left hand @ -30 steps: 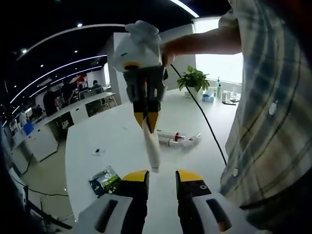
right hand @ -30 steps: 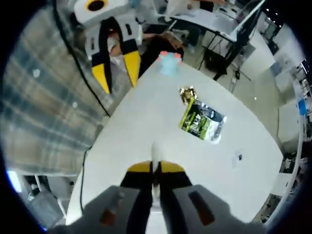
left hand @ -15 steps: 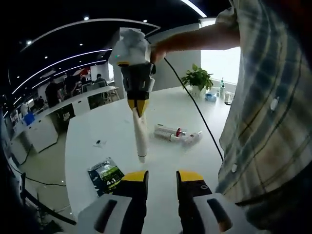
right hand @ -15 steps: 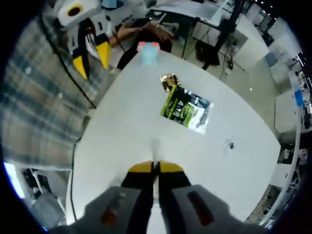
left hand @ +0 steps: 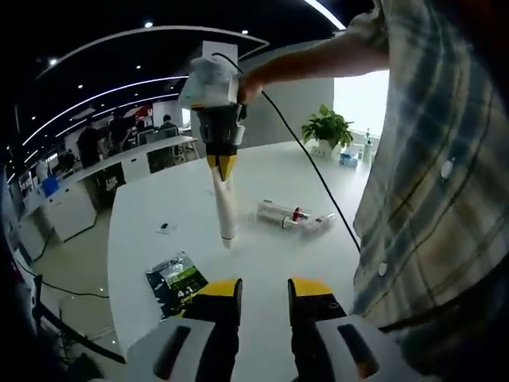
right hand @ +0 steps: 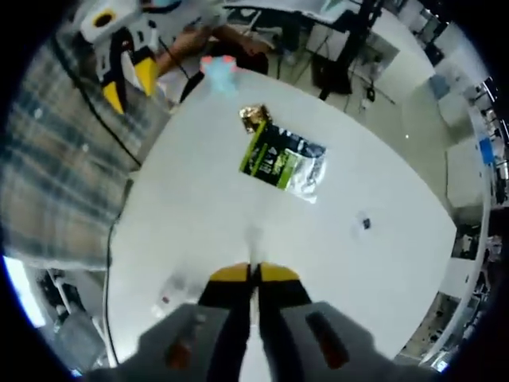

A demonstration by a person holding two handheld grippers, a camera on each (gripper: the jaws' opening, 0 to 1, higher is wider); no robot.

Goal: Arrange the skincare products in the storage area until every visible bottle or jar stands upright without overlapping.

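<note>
Fingers of right gripper (left hand: 222, 165) grasp a white tube (left hand: 225, 208); left gripper (left hand: 265, 288) released.

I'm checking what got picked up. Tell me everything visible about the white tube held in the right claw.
The white tube is long, slim and plain, plastic by the look, with no label readable. The right claw is shut on its upper end, and it hangs nearly straight down, tilted slightly, its lower tip narrowing to a small cap. It is in the air above the white table, touching nothing but the claw. In the right gripper view it shows as a thin pale sliver beyond the closed yellow tips.
</note>
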